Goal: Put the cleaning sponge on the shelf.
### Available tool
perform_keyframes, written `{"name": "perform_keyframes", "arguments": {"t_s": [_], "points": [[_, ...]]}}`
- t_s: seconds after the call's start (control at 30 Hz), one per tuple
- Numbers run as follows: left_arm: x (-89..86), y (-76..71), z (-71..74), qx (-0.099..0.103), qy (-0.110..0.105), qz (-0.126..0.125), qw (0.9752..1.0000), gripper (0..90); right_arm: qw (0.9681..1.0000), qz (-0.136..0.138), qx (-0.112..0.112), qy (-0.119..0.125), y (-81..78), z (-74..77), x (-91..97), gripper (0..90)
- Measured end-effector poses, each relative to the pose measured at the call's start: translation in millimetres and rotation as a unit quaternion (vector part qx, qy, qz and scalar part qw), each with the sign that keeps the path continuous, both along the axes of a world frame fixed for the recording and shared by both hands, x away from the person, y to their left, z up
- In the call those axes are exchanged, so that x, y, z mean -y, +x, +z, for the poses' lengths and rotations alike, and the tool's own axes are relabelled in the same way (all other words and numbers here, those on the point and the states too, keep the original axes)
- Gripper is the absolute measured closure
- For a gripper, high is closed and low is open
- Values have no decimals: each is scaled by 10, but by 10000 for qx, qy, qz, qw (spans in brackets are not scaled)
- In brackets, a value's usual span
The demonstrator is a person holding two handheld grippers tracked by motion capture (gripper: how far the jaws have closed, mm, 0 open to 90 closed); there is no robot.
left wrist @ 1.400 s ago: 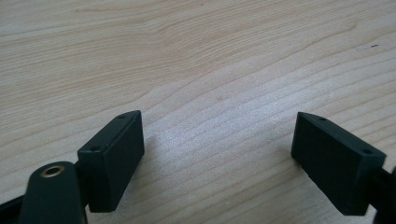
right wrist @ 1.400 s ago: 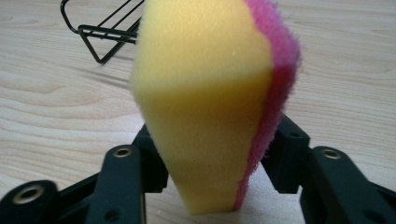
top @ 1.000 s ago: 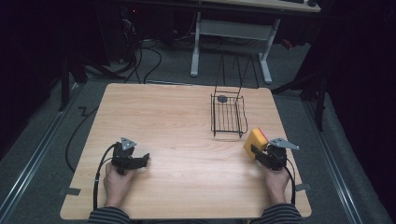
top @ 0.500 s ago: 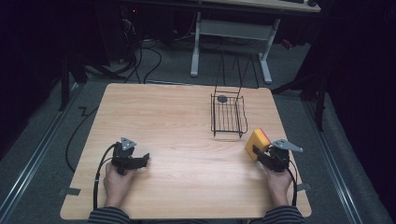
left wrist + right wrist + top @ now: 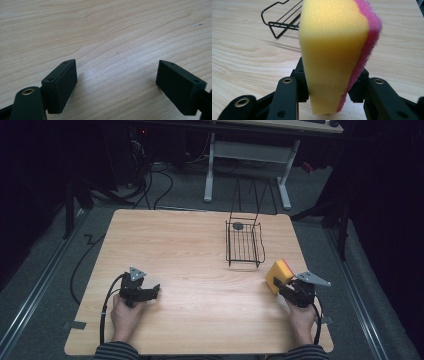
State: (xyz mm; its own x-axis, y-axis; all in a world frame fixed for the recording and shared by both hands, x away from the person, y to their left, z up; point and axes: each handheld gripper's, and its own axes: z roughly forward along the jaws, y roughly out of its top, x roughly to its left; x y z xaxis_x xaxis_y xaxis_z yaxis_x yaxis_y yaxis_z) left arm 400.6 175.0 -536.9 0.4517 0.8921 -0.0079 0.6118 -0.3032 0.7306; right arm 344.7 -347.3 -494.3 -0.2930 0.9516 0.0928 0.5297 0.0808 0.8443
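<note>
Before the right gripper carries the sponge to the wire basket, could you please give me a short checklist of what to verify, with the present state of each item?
1. Sponge gripped: ok. The right gripper has its jaws pressed into both sides, and the foam is squeezed narrow there.
2. Sponge off the table: cannot tell; the high view suggests it is lifted, but no gap is clear.
3. Path to the wire basket: ok. Bare wood lies between sponge and basket.
4. Basket has room: ok, mostly. One small dark round object sits at its far end.
5. Left gripper out of the way: ok. It is open, holding nothing, on the table's other side.
</note>
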Motion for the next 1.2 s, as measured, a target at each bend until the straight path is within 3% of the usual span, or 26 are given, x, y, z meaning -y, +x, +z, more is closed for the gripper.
{"name": "perform_keyframes", "arguments": {"t_s": [0.4,1.2], "points": [[0,0,0,0,-2,0,10000,177,9997,114,209,84,-122,169,13,606],[0,0,0,1,-2,1,10000,177,9978,455,481,94,-148,444,-141,607]]}}
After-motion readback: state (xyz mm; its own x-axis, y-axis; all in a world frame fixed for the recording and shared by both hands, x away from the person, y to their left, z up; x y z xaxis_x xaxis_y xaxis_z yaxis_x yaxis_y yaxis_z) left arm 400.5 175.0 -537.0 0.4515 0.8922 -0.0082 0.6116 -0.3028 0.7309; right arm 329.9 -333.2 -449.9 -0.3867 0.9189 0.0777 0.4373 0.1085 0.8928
